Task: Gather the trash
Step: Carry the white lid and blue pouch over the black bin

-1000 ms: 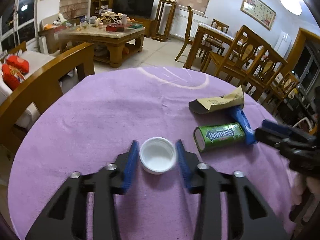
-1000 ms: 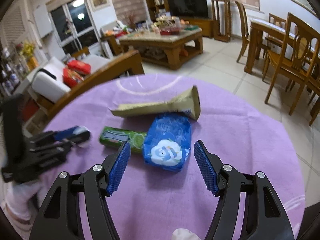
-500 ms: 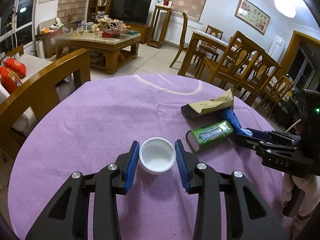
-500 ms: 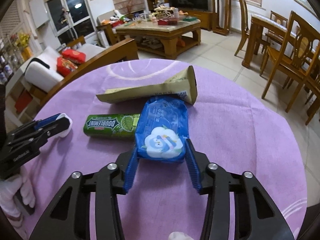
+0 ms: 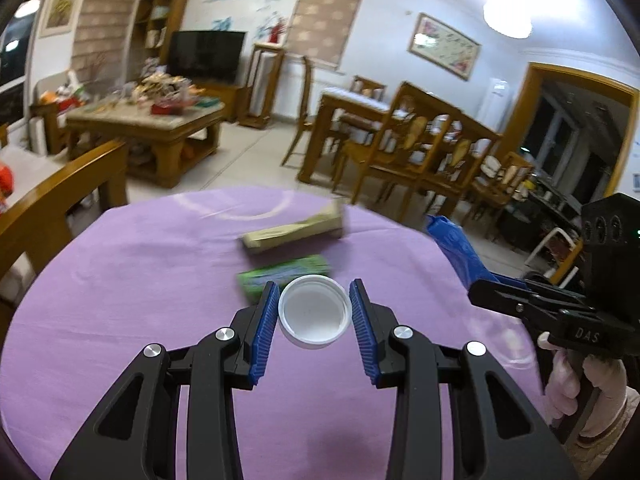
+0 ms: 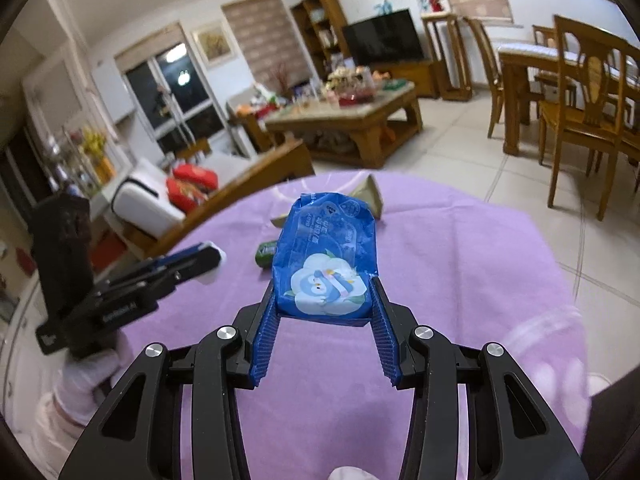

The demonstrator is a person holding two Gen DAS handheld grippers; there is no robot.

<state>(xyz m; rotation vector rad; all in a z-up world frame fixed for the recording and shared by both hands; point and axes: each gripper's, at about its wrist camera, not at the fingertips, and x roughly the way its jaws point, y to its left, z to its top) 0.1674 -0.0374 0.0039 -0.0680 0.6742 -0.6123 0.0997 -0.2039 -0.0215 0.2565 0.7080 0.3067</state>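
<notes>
Both grippers: each one I run is loaded, each tilted forward over the purple table (image 5: 132, 280).
Left gripper (image 5: 313, 309): level, low over the cloth, jaws pinched on the white lid (image 5: 313, 310); blue pads (image 5: 266, 320) press its rim on both sides.
White lid: round, open side toward camera, sits right at the fingertips; looks raised off the cloth, but I can't tell for sure.
Right gripper (image 6: 323, 308): raised, pointing across the table, jaws clamped on the blue packet (image 6: 326, 264) at its near end.
Blue packet: sticks out forward and up past the fingertips, cartoon bird print facing the camera, clear of the cloth.
Right gripper seen from left wrist: comes in from the right edge, gloved hand (image 5: 580, 392) on the handle, blue packet (image 5: 456, 246) angled up from its tips.
Left gripper seen from right wrist: comes in from the left (image 6: 208, 258), a bit of white showing at the tips.
Green gum pack (image 5: 286, 276): flat on the cloth, just beyond the left fingertips, partly behind the lid, blurred.
Tan wrapper (image 5: 296, 230): lying on the cloth just past the gum pack, blurred.
Right wrist view: gum pack end (image 6: 266, 254) and tan wrapper corner (image 6: 370, 196) peek out from behind the packet.
</notes>
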